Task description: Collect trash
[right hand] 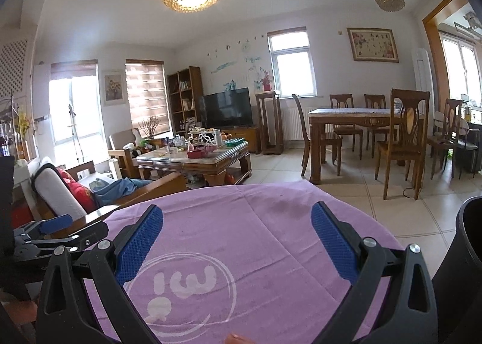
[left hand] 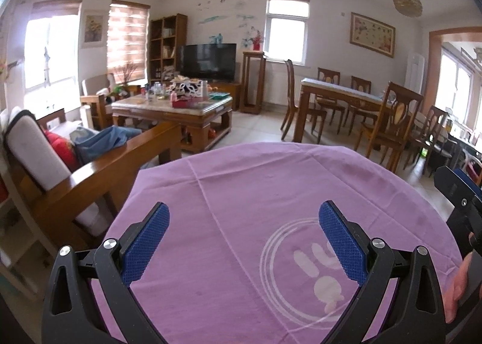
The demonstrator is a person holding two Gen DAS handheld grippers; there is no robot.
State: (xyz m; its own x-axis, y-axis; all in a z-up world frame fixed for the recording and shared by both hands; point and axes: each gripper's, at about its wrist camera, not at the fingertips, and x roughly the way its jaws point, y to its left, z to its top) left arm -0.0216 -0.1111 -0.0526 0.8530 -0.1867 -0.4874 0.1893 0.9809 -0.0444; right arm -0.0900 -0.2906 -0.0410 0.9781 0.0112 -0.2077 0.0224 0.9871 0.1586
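Note:
Both grippers hover over a table covered by a purple cloth [left hand: 256, 193] with a white round logo [left hand: 301, 277]. My left gripper [left hand: 244, 223] is open and empty, its blue pads spread wide. My right gripper [right hand: 236, 225] is open and empty too, above the same cloth [right hand: 271, 238]. The right gripper's body shows at the right edge of the left wrist view [left hand: 461, 202]; the left gripper shows at the left edge of the right wrist view [right hand: 57, 232]. A black bin rim [right hand: 470, 241] stands at the far right. No trash shows on the cloth.
A wooden sofa [left hand: 90, 169] with cushions and a blue garment stands to the left. A cluttered coffee table [left hand: 174, 103] is beyond it, with a TV [left hand: 208, 60] behind. A dining table [left hand: 346, 97] with chairs is at the right. Tiled floor [right hand: 391, 208] lies between.

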